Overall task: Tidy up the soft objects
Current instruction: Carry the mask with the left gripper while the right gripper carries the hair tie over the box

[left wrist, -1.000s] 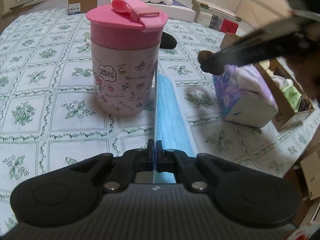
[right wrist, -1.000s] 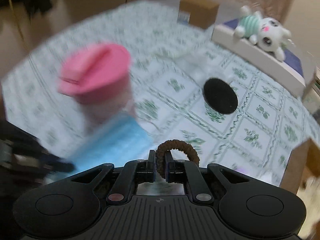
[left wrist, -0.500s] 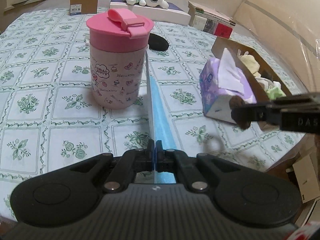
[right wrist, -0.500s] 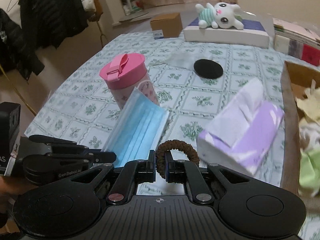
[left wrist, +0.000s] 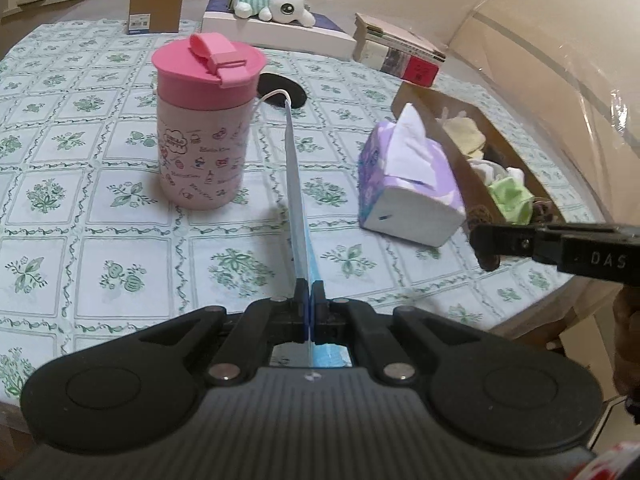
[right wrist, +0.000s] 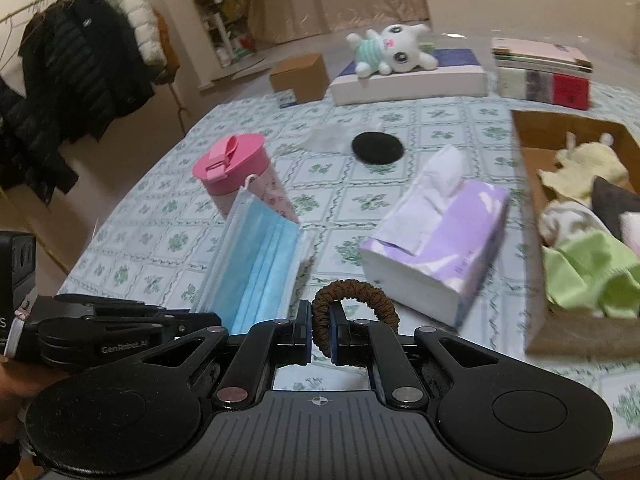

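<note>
Both jaws clamped: left gripper (left wrist: 310, 300) on the face mask (right wrist: 256, 256), right gripper (right wrist: 320, 320) on the hair tie (right wrist: 352, 298).
Both held above the table (left wrist: 80, 208); next, likely carry them to the cardboard box (right wrist: 528, 160).

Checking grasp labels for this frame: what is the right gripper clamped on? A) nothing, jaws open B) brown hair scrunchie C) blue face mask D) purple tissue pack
B: in the right wrist view the right gripper pinches the brown hair scrunchie, whose loop arcs up between the fingertips; the blue face mask is held by the left gripper, and the purple tissue pack lies on the table.
</note>
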`<state>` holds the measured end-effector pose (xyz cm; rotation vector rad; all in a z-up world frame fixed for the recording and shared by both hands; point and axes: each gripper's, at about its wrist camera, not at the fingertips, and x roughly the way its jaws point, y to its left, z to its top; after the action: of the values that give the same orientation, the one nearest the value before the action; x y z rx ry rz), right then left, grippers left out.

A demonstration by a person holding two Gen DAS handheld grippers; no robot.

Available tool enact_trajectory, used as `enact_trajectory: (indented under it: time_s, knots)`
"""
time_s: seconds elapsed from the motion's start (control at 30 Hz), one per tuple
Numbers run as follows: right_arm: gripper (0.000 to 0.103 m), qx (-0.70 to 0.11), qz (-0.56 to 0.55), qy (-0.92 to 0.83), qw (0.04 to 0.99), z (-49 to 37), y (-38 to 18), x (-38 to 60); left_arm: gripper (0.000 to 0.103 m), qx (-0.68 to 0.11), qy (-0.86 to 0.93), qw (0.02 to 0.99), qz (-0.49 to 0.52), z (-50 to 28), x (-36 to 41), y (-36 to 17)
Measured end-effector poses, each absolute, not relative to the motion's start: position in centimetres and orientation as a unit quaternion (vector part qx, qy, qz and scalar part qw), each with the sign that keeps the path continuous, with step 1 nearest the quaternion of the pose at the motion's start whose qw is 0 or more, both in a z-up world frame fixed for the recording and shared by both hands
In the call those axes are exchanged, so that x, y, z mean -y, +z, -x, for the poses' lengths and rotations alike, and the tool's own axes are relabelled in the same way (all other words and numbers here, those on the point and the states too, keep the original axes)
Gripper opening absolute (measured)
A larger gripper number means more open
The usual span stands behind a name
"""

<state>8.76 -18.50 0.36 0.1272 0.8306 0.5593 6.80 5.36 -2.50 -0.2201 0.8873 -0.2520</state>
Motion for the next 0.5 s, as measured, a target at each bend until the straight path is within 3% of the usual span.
enact_trajectory:
  time_s: [0.5]
  knots:
    - [0.008, -0.377, -0.097, 0.22, 0.895, -5.7, 1.5, 23.0, 0.0, -0.41, -0.176, 0.885, 0.134, -5.6, -2.5, 0.5]
